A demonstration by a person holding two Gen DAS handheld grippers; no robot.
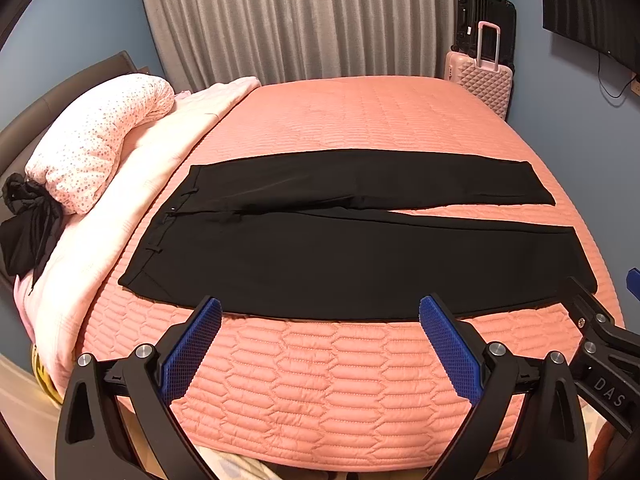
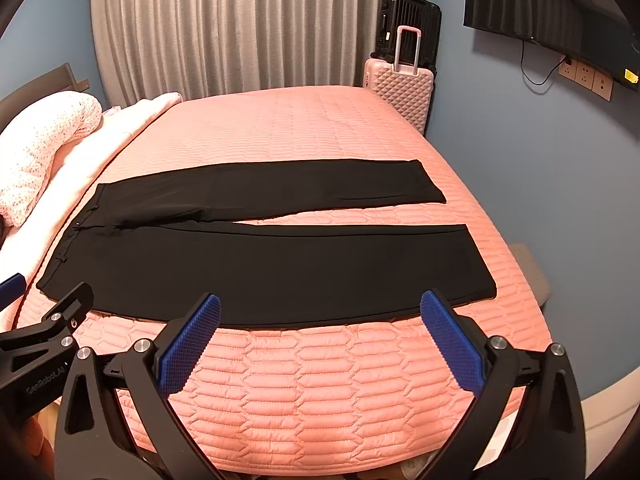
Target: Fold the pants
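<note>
Black pants (image 1: 340,248) lie flat and spread out across a pink quilted bed (image 1: 320,392), waistband to the left, both legs running right with a narrow gap between them. They also show in the right wrist view (image 2: 260,264). My left gripper (image 1: 320,312) is open and empty, hovering at the near edge of the bed just short of the pants' near leg. My right gripper (image 2: 320,312) is open and empty, likewise just short of the near leg, further right. Each gripper's arm shows at the edge of the other's view.
A spotted pillow (image 1: 100,140) and a pale pink blanket (image 1: 160,152) lie at the bed's left end, with a black garment (image 1: 28,224) beside them. A pink suitcase (image 1: 480,80) and a black one (image 1: 486,12) stand by the curtain. A TV (image 2: 560,12) hangs on the right wall.
</note>
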